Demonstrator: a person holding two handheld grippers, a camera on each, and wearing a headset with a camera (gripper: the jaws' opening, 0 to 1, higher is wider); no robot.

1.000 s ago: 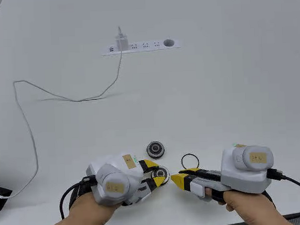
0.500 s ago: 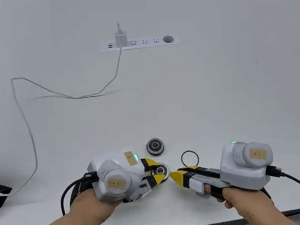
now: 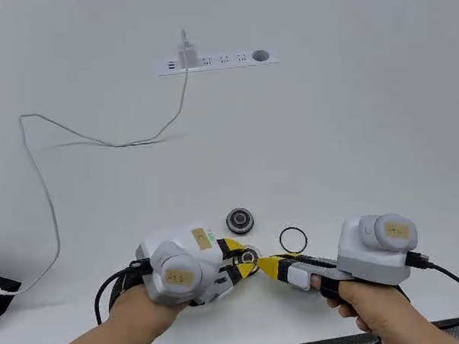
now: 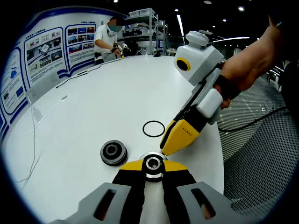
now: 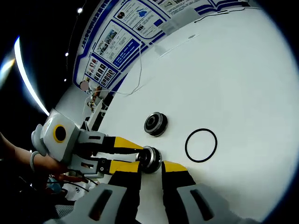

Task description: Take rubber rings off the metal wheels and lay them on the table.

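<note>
White table (image 3: pixel 350 136) under me. A power strip (image 3: pixel 213 61) lies toward the far edge, and its white cable (image 3: pixel 118 146) trails off to the left edge. Through the left gripper view there are poster boards on the wall and a person (image 4: pixel 106 39) standing past the far end of the table.

All the action is at the near edge. My left gripper (image 3: pixel 243 257) has its yellow jaws closed on a small metal wheel (image 4: pixel 153 164). They are parted just the wheel's width, one tip on each side, and its hub faces up. My right gripper (image 3: pixel 265 265) comes in from the right, with its yellow tips right against the edge of that same wheel. In the right gripper view the wheel sits at the ends of my jaws. I cannot tell whether they are pinching anything or only touching.

A second wheel (image 3: pixel 240 219) sits flat on the table just beyond the held one, a little toward the far edge and clear of both grippers. One black rubber ring (image 5: pixel 186 145) lies flat on the table to the right of that second wheel. It is apart from the wheel and sits just beyond my right jaws.
</note>
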